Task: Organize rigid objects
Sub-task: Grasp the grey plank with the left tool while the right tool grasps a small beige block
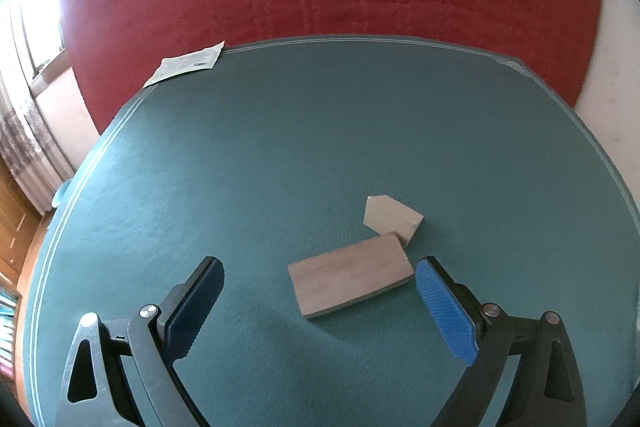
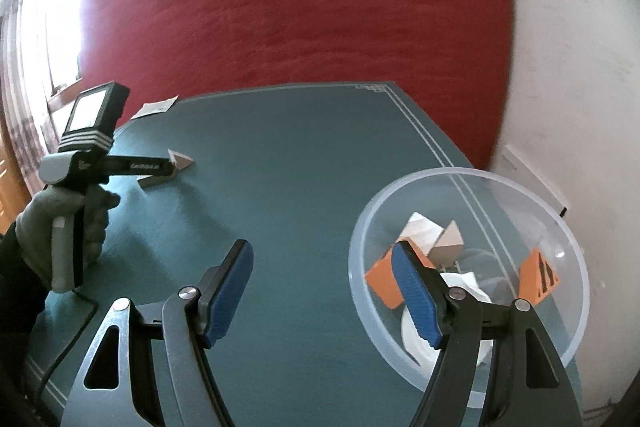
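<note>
**So, two wooden blocks still out on the mat, both grippers empty**

Okay, here's the pose first. The left gripper (image 1: 320, 301) tilts down steeply at the teal mat (image 1: 280, 147), jaws spread wide with nothing between the pads. From the right wrist view you can see it from the side at about 9 o'clock: a gloved hand (image 2: 60, 227) wrapped around the handle, the body reaching toward the blocks, a dark cable trailing off the bottom of the grip. The right gripper (image 2: 324, 291) points down more gently, jaws parted about midway, also holding nothing. Its right finger sits in front of the clear bowl (image 2: 560, 235), so it only looks like it's in there.

The task stuff: a flat rectangular wooden block (image 1: 350, 275) lies on the mat just ahead of the left gripper's pads, closer to the right one. A pentagon-shaped wooden block (image 1: 392, 215) sits at its 1 o'clock corner, touching or near enough that I can't tell. The bowl is at 4 o'clock in the right view, with orange pieces (image 2: 382, 279), wooden ones and white ones piled inside.

Hard-to-see bits: the left gripper's body covers part of both blocks in the right view. The bowl's contents are a jumble behind the finger, and I can't count them. A paper slip (image 1: 186, 65) pokes off the mat's far edge at 11 o'clock, print unreadable. The person's arm is cut off by the frame.
</note>
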The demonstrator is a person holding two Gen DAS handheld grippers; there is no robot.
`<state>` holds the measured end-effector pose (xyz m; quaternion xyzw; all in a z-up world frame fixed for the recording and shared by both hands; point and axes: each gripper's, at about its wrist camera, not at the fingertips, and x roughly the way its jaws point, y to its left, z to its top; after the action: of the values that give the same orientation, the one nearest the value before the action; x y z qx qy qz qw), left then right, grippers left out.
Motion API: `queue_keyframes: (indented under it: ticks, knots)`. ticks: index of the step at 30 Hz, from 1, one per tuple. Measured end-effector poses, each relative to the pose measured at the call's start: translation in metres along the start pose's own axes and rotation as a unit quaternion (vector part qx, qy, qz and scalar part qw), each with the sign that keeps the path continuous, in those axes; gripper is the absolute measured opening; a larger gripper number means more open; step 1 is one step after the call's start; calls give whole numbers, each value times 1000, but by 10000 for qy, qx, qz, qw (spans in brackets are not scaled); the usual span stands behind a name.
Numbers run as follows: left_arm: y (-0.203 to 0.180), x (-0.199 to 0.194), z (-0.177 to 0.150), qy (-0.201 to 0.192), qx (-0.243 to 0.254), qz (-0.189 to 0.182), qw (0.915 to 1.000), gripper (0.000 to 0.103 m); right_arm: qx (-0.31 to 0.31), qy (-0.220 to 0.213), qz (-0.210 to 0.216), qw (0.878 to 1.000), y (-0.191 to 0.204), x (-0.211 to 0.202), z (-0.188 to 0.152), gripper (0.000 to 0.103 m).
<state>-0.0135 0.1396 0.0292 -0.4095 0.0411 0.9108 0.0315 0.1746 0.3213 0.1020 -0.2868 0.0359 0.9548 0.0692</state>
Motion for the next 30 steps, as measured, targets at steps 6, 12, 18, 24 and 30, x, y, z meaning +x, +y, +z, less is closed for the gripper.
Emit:
queue_keyframes:
  ticks: [6, 12, 18, 24, 30]
  knots:
    - [0, 13, 4, 123, 34, -52, 9999, 97, -99, 65, 82, 9999, 13, 10, 4, 73]
    - [9, 12, 5, 160, -26, -285, 9995, 68, -110, 250, 258, 9993, 26, 30, 10, 73]
    - [21, 9, 2, 163, 55, -444, 9989, 68, -121, 389, 521, 9978, 45, 52, 23, 73]
    - [41, 0, -4, 66, 141, -413, 9990, 68, -9, 629, 907, 9939, 67, 84, 43, 73]
    - [61, -14, -10, -127, 261, -345, 9990, 68, 228, 908, 1349, 9864, 91, 121, 57, 73]
